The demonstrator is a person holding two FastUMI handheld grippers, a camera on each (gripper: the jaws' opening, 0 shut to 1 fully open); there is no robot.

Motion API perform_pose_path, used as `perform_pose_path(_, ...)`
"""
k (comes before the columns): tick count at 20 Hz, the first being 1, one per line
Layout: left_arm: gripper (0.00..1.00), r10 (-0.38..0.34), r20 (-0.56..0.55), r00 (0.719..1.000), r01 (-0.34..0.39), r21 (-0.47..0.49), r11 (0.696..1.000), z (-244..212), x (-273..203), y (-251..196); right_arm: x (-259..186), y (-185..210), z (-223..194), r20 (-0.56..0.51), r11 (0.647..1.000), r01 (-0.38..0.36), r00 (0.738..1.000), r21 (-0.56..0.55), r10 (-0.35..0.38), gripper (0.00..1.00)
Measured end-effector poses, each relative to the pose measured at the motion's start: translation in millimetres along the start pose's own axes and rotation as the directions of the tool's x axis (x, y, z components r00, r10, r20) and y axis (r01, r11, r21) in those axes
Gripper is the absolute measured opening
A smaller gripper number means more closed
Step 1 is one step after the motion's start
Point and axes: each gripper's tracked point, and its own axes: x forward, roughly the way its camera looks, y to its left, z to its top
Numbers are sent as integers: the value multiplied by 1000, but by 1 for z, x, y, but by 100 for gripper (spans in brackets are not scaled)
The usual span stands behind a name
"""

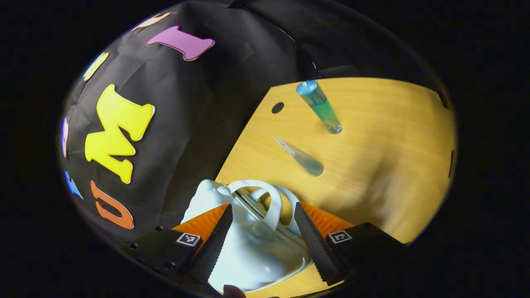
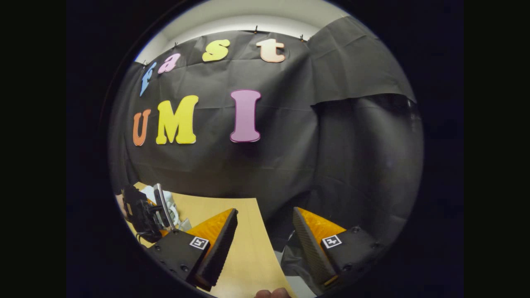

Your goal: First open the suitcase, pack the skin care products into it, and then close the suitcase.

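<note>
Left gripper view: the left claw (image 1: 263,231) stands with its fingers apart, one on each side of the white suitcase (image 1: 252,244). The suitcase lies on the wooden counter (image 1: 372,136) directly under and between the fingers, its looped white handle (image 1: 269,203) rising in the gap just ahead of the fingertips. Whether either finger touches the shell cannot be told; neither is seen pressing on the handle. The suitcase lid appears down.

Ahead of the left claw, well beyond the suitcase, two skin care products lie apart from one another on the counter. The nearer is a clear, tapered tube (image 1: 300,156), lying flat. Farther ahead and slightly right is a blue-green bottle (image 1: 319,105), its far end capped in blue, its clear end toward the claw. A small dark round hole (image 1: 277,107) marks the counter to the left of the bottle.

Right gripper view: the right claw (image 2: 263,238) is held open and empty, raised over the counter's edge (image 2: 248,248). To its left, farther off, the left claw's body is seen against the white suitcase (image 2: 169,207).
</note>
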Motion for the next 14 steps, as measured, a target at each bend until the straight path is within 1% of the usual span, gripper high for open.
perform_pose_path(3, 90, -8, -81, 997, 15, 88, 996, -13, 19, -5, -3, -11, -10, -33, 1000, 22, 999, -9, -22, 80)
perform_pose_path(6, 89, -12, -137, 990, 30, 133, 991, -20, 35, -6, -6, -19, -14, -53, 999, 44, 998, 1, -44, 81)
perform_pose_path(8, 84, -20, -156, 987, 46, 165, 985, -20, 42, -9, -8, -18, -17, -62, 999, 46, 997, 6, -46, 81)
perform_pose_path(10, 76, -32, -175, 984, 65, 183, 981, -19, 47, -12, -10, -18, -18, -63, 999, 49, 997, 5, -49, 81)
perform_pose_path(11, 65, -38, -185, 982, 74, 193, 978, -20, 49, -13, -12, -19, -17, -60, 999, 52, 997, 6, -52, 80)
perform_pose_path(12, 63, -38, -192, 981, 78, 202, 976, -21, 50, -13, -13, -19, -16, -59, 999, 54, 997, 8, -54, 80)
perform_pose_path(13, 56, -40, -198, 979, 82, 207, 975, -21, 51, -13, -14, -18, -16, -58, 998, 56, 997, 10, -55, 80)
perform_pose_path(14, 51, -42, -202, 979, 85, 210, 974, -21, 52, -13, -15, -18, -16, -59, 998, 58, 997, 11, -57, 81)
